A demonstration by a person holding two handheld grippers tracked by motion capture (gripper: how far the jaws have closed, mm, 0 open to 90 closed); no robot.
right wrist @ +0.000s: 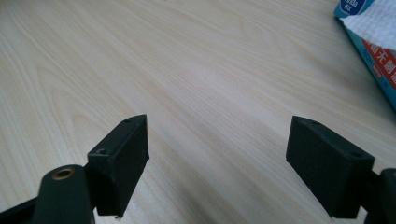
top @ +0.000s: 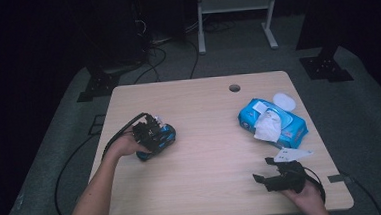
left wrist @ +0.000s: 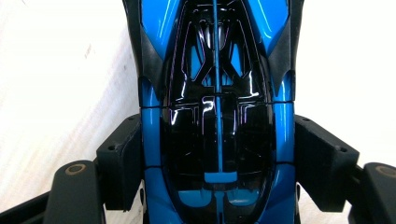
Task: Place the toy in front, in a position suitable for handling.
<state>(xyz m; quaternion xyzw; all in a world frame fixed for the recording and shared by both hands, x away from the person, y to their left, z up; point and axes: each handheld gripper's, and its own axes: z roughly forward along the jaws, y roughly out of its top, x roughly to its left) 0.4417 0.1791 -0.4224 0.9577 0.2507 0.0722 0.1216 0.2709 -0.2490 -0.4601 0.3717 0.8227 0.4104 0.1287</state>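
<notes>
Gripping the blue toy car [left wrist: 217,116] by both flanks, the left gripper [left wrist: 217,158] sits well left of the wipes pack [top: 272,122]; the right gripper [right wrist: 217,163], just below that pack, gapes wide, holding nothing.

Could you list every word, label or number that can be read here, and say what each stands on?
Wipes pack: white Chinese characters on a red strip along its side, seemingly "无刺激", partly cut off.
Wipes pack, top corner, in the right gripper view: white print on blue, too small and cropped to read.
Wipes pack in the high view: printing too small to read.
Toy car: no text.
Table: no text.
</notes>
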